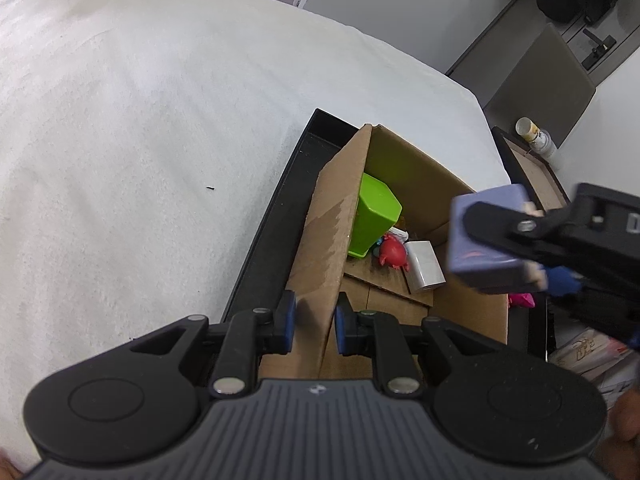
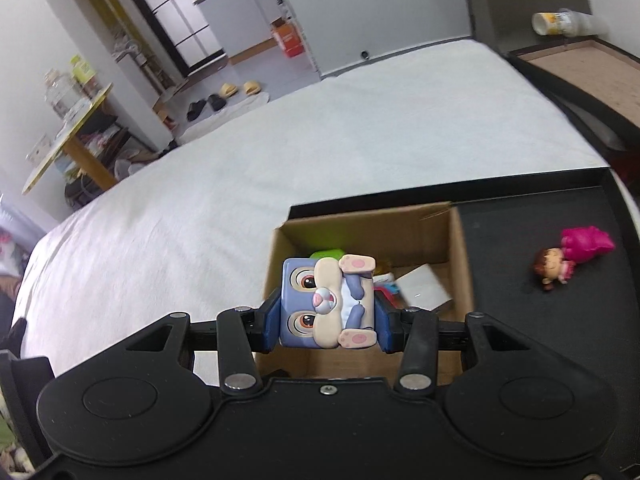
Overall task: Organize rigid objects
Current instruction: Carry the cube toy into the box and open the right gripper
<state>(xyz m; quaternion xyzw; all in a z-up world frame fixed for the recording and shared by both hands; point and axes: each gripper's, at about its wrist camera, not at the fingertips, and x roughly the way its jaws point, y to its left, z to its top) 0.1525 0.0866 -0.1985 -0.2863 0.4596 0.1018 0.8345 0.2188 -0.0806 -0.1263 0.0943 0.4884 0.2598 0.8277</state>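
**Toy block over the cardboard box**

Left wrist view: we log the left gripper (image 1: 315, 326) pinching the near wall of the cardboard box (image 1: 332, 216), its blue pads pressed against the flap from both sides. The box stands in a black tray (image 1: 276, 216) on a white cloth (image 1: 140, 120). Inside the box we count a green pot (image 1: 374, 216), a red crab toy (image 1: 394, 256) and a white block (image 1: 424, 272). The right gripper (image 1: 496, 240) hangs above the box's right side, clamped on a purple rabbit cube (image 1: 476, 240).

Right wrist view: we see the right gripper (image 2: 328, 322) squeezing the rabbit cube (image 2: 328, 304) above the box (image 2: 360, 224). A doll in pink (image 2: 572, 256) lies on the tray (image 2: 520, 260), right of the box.
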